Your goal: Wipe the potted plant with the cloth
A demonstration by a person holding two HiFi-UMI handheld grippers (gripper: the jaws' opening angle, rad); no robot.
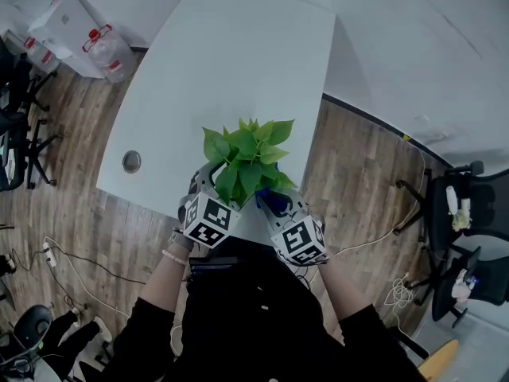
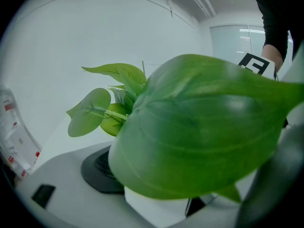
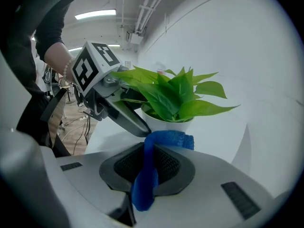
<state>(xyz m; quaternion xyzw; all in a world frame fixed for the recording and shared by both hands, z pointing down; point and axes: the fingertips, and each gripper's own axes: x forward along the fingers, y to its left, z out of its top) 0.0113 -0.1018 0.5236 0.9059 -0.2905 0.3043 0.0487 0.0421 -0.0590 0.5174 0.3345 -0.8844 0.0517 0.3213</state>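
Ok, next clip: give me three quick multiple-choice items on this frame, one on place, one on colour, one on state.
1. Where on the white table does the potted plant stand?
A. at the far end
B. close to the edge nearest the person
C. over the round grommet hole

2. What colour is the cloth?
A. blue
B. yellow
C. white

3. How is the right gripper?
A. open and empty
B. shut on a leaf
C. shut on the cloth

Answers:
1 B: in the head view the potted plant sits at the near edge of the white table, between both grippers.
2 A: the cloth is blue against the white pot.
3 C: in the right gripper view the right gripper pinches the cloth, which drapes over its jaw pad towards the pot.
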